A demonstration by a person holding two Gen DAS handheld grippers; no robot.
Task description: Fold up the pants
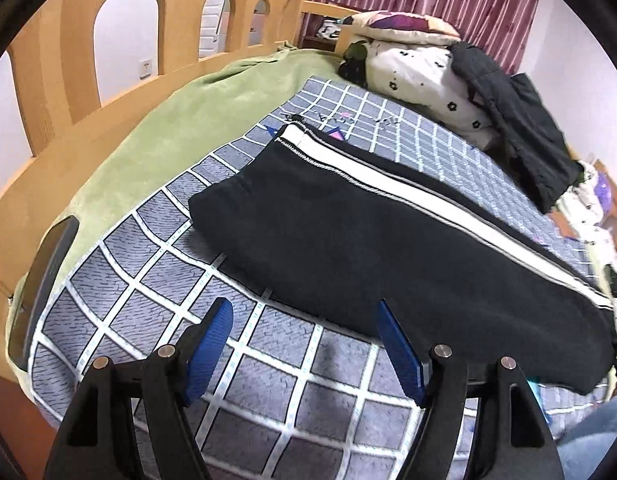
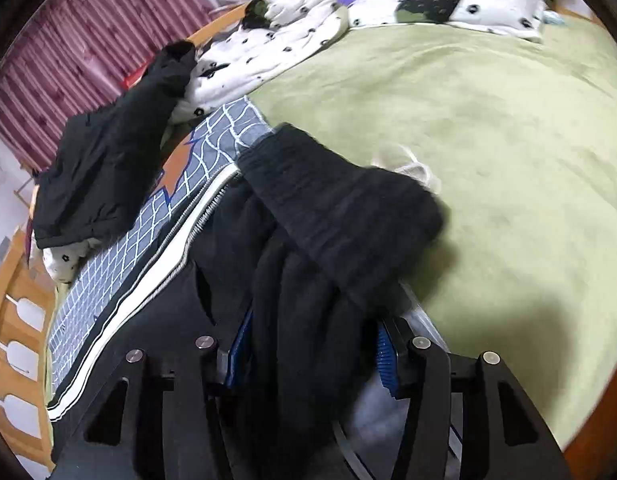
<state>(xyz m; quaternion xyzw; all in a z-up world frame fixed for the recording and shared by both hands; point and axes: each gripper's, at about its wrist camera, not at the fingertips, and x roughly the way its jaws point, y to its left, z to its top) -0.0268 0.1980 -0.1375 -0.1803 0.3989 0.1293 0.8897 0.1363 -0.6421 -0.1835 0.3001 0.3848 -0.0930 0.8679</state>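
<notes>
1. One pants [image 1: 348, 240]: black with a white side stripe, folded lengthwise, lying across the grid mat [image 1: 156, 280] on the bed. The cuff end sits near the mat's far edge and the long body runs toward the mat's right edge.
2. One grid mat on one green blanket [image 1: 148, 128], which covers the bed up to the wooden rail [image 1: 68, 92].
3. One dark jacket [image 1: 520, 128] and one dotted white quilt [image 1: 420, 80], piled at the bed's far edge, well apart from the pants.
4. One phone-like dark slab [image 1: 48, 272] at the mat's left edge; the view is distorted, so I can't confirm what it is.
5. Two grippers. Left gripper [image 1: 304, 316]: tilted down over the mat's near edge, jaws spread wide, nothing between them, just beside the pants' near hem, not touching.
6. Right gripper [image 2: 312, 344]: tilted down over the waistband end, which lies bunched at the mat's edge against the blanket. Jaws are partly spread with black cloth between the blue pads [image 2: 386, 356]. Pads look clear of the cloth, though the frame is blurred.
</notes>
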